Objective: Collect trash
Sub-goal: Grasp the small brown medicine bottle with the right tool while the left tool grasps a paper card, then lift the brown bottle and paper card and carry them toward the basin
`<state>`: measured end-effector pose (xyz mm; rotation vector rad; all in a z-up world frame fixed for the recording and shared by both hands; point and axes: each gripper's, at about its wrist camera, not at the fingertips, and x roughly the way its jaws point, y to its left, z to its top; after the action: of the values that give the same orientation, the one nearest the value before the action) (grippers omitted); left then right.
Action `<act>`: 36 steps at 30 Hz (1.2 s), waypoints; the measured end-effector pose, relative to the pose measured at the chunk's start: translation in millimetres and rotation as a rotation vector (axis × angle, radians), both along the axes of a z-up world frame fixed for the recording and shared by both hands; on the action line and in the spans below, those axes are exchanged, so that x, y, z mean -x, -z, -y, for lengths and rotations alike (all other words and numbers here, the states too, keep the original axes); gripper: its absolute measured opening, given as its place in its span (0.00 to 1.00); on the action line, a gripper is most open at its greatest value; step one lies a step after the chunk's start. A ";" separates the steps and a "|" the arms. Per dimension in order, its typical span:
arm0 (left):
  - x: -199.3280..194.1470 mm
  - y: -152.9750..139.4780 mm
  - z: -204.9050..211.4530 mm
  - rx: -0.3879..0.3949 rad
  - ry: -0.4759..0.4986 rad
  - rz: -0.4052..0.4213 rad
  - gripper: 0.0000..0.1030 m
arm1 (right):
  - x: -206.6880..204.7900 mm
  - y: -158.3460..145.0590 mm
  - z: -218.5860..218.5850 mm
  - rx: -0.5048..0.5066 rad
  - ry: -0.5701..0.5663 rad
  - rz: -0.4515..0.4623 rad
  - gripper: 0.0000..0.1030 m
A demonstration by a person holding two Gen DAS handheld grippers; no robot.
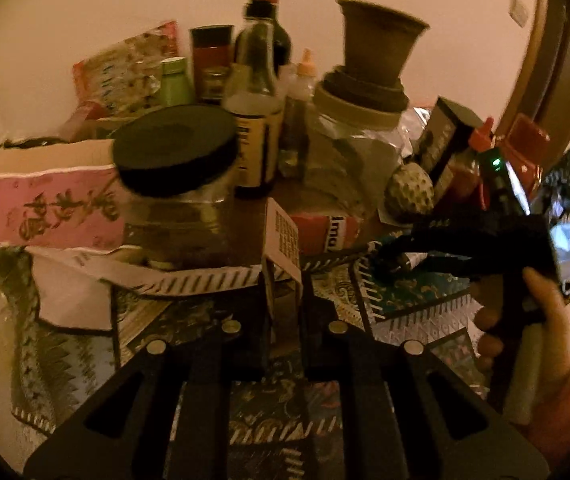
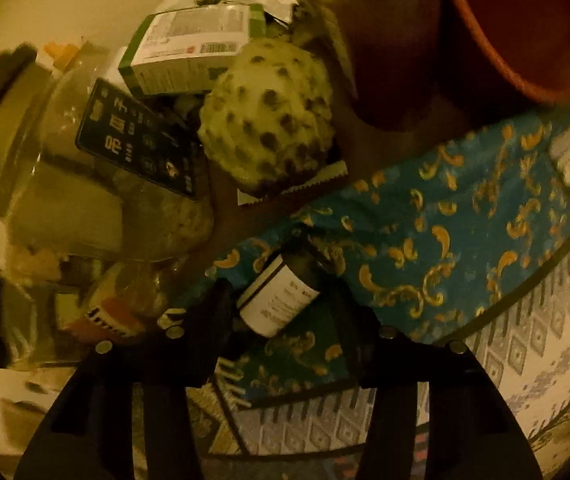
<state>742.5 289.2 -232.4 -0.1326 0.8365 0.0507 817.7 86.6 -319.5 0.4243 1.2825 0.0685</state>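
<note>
Up close, left gripper [image 1: 283, 280] jaws pinching small carton [image 1: 281, 236], right gripper [image 2: 285, 300] jaws round small bottle [image 2: 279, 300], custard apple [image 2: 269, 120] nr.

Left gripper [image 1: 283, 280] — matte black plastic, two flat straight fingers on angular arms with triangular cut-outs, and four round silver fasteners across the linkage. Right gripper [image 2: 285, 300] has the same black build, with four silver fasteners near its finger bases. Seen from the left camera, the right gripper carries a small green light and a glowing screen at its far end — the hand [image 1: 525, 312] around its handle wears a red sleeve [image 1: 569, 400]
</note>
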 end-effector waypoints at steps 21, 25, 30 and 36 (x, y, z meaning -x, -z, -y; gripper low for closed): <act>44.8 -48.8 49.6 0.016 0.016 0.068 0.10 | 55.3 -19.7 17.7 0.202 -0.284 0.099 0.25; 60.1 -63.3 72.3 0.031 0.034 0.084 0.10 | 86.3 -61.2 56.2 0.147 -0.292 0.179 0.25; 85.8 -84.8 107.3 0.056 0.050 0.120 0.10 | 138.9 -124.5 93.4 0.109 -0.302 0.321 0.25; 137.0 -118.8 162.9 0.070 0.058 0.194 0.10 | 206.1 -189.9 133.2 0.080 -0.315 0.498 0.25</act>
<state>605.5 126.3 -113.6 -0.1761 0.6484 -0.0453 611.6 -46.6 -129.6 0.1186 0.8458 0.3651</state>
